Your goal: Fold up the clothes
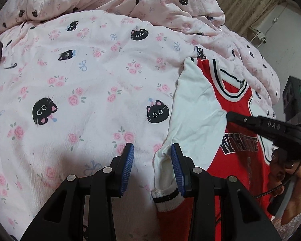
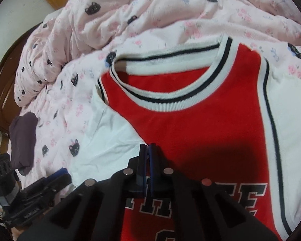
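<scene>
- A red jersey-style top (image 2: 200, 124) lies flat on a bed, front side up. Its body is soft red knit, its sleeves plain white, and its round ribbed collar (image 2: 170, 100) is white with thin black stripes.
- Large black block letters edged in white run across the chest (image 1: 239, 145); they are partly hidden and cannot be read in full.
- The bed is covered by a quilt (image 1: 80, 80) of pale pink, lightly crinkled cotton, printed with black cat faces, pink roses and small blue bows. Farther back it is bunched into thick, puffy folds.
- The left gripper (image 1: 152, 164) has black plastic arms and blue ribbed pads. Its jaws stand wide apart, low over the quilt, at the end of one white sleeve (image 1: 194, 108). That sleeve's ribbed cuff (image 1: 166, 197), white with a black band, lies just beside the right-hand pad.
- The right gripper (image 2: 147, 160) hovers over the chest of the top, its jaws pressed together with nothing visibly between them.
- A dark purple cloth (image 2: 23, 138) lies on the quilt near the bed's edge, well apart from the top.
</scene>
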